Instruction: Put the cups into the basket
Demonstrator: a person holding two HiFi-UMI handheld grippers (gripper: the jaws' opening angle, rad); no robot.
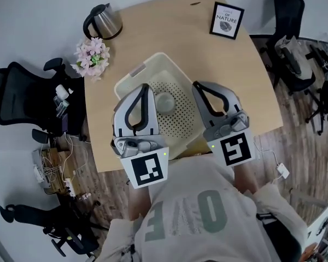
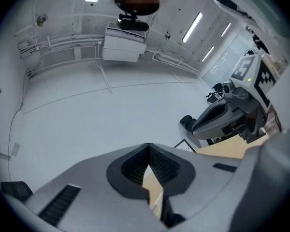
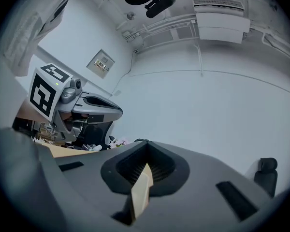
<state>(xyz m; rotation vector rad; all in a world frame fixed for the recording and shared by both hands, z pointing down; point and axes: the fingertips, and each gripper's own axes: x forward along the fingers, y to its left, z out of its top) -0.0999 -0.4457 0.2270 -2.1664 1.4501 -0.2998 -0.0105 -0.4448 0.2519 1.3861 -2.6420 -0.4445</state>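
A cream perforated basket [image 1: 175, 69] sits on the wooden table [image 1: 169, 26], just in front of me. A pale cup [image 1: 165, 101] lies inside it, near the middle. My left gripper [image 1: 146, 87] hangs over the basket's left side, and my right gripper [image 1: 195, 84] over its right side. Both point away from me and tilt upward, so the gripper views show mostly wall and ceiling. The left gripper [image 2: 148, 145] is shut with its tips together and nothing between them. The right gripper [image 3: 146, 142] is shut and empty as well. No other cup is visible.
At the table's far left stand a steel kettle [image 1: 104, 21] and a pink flower bunch [image 1: 93, 56]. A framed card [image 1: 227, 19] stands at the far right. Office chairs flank the table at left [image 1: 22, 91] and right [image 1: 290, 10]. Cables lie on the floor.
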